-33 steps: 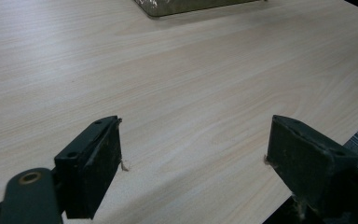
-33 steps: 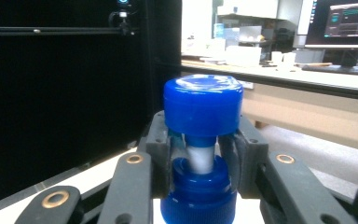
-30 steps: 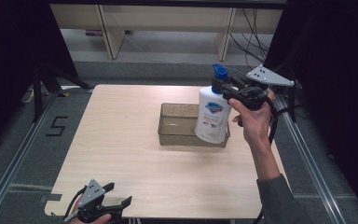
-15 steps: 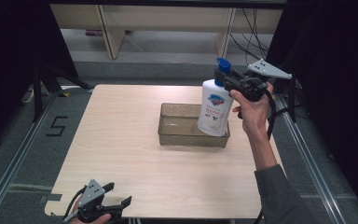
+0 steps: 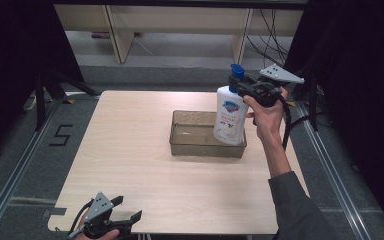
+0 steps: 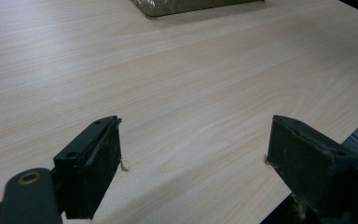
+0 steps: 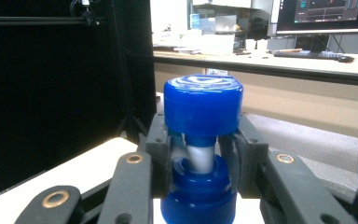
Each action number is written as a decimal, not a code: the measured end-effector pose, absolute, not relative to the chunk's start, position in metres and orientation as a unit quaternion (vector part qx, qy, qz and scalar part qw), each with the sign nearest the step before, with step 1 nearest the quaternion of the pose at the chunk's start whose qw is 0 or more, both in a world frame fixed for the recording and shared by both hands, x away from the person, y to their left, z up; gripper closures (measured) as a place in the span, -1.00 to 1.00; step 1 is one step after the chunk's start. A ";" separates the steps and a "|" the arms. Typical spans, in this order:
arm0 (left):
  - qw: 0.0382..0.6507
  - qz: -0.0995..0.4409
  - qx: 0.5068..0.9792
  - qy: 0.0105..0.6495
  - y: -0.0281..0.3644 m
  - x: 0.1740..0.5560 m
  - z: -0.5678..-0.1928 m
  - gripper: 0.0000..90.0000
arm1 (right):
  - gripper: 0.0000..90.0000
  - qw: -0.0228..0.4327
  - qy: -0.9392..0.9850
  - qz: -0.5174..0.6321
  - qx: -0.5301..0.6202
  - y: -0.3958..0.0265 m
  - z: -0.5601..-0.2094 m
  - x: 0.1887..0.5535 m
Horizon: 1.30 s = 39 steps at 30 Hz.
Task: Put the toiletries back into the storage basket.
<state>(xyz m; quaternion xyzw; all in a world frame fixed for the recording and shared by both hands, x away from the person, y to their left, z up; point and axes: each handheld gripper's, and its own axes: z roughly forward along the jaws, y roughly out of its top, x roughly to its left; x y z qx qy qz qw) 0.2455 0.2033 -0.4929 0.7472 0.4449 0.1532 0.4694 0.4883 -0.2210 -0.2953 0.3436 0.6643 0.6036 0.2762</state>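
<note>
Soap bottle (image 5: pixel 230 117) hangs by its pump neck in my right hand-held gripper (image 5: pixel 250 90), over the tray (image 5: pixel 190 145), not set down yet. Left hand-held gripper (image 5: pixel 122 222) idles wide open, well apart from the tray.

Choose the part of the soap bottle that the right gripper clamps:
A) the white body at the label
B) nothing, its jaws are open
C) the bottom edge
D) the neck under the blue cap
D: in the right gripper view, the right gripper is shut on the soap bottle at the narrow neck just under the blue cap.
</note>
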 end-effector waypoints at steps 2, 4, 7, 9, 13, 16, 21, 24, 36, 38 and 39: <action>0.469 0.152 0.749 0.443 0.203 0.245 -0.493 -0.62 | 0.46 0.278 0.665 0.601 0.344 -0.222 -0.297 0.490; 0.468 0.150 0.750 0.442 0.203 0.246 -0.493 -0.62 | 0.46 0.272 0.666 0.601 0.348 -0.223 -0.299 0.490; 0.472 0.148 0.750 0.439 0.203 0.246 -0.494 -0.62 | 0.46 0.276 0.664 0.604 0.345 -0.224 -0.300 0.491; 0.473 0.148 0.748 0.442 0.203 0.246 -0.494 -0.62 | 0.46 0.274 0.664 0.604 0.346 -0.225 -0.302 0.491; 0.473 0.149 0.747 0.442 0.203 0.246 -0.494 -0.62 | 0.46 0.274 0.662 0.604 0.350 -0.227 -0.309 0.492; 0.473 0.148 0.748 0.442 0.202 0.246 -0.494 -0.62 | 0.46 0.270 0.661 0.603 0.357 -0.228 -0.314 0.493; 0.470 0.147 0.749 0.444 0.201 0.246 -0.495 -0.62 | 0.46 0.274 0.660 0.603 0.355 -0.229 -0.318 0.493; 0.468 0.149 0.750 0.443 0.202 0.246 -0.495 -0.62 | 0.46 0.269 0.660 0.601 0.361 -0.230 -0.321 0.493; 0.469 0.145 0.750 0.442 0.201 0.246 -0.495 -0.62 | 0.46 0.272 0.662 0.596 0.364 -0.233 -0.332 0.495; 0.468 0.145 0.752 0.441 0.201 0.246 -0.495 -0.62 | 0.46 0.273 0.660 0.598 0.364 -0.232 -0.333 0.495; 0.466 0.146 0.753 0.440 0.201 0.246 -0.495 -0.62 | 0.46 0.273 0.659 0.597 0.368 -0.231 -0.334 0.495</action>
